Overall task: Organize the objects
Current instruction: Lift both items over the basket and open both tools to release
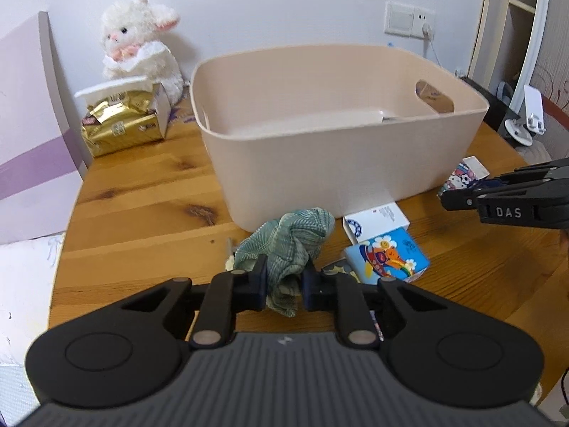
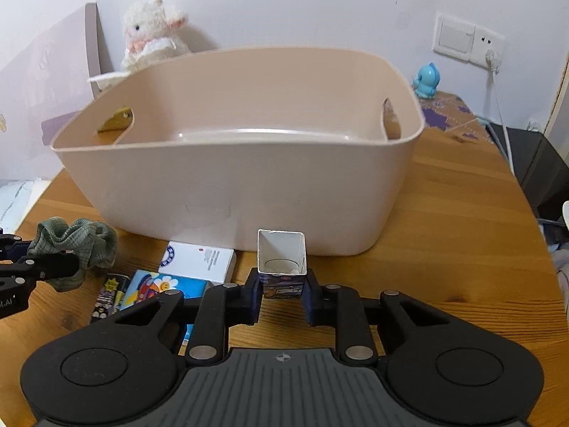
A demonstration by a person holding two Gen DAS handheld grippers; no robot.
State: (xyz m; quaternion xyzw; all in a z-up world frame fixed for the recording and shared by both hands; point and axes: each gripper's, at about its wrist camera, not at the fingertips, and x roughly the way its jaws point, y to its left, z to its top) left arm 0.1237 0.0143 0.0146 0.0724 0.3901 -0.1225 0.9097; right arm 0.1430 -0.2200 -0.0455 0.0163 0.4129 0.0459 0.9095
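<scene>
A beige plastic bin stands on the wooden table, also in the right wrist view. My left gripper is shut on a green checked cloth, held just above the table in front of the bin; the cloth also shows in the right wrist view. My right gripper is shut on a small open-topped carton, near the bin's front wall; it shows in the left wrist view. A white box and a blue cartoon tissue pack lie in front of the bin.
A white plush lamb and a gold packet in a box sit at the back left. A small sticker strip lies by the tissue pack. A blue figurine stands at the back right near a wall socket.
</scene>
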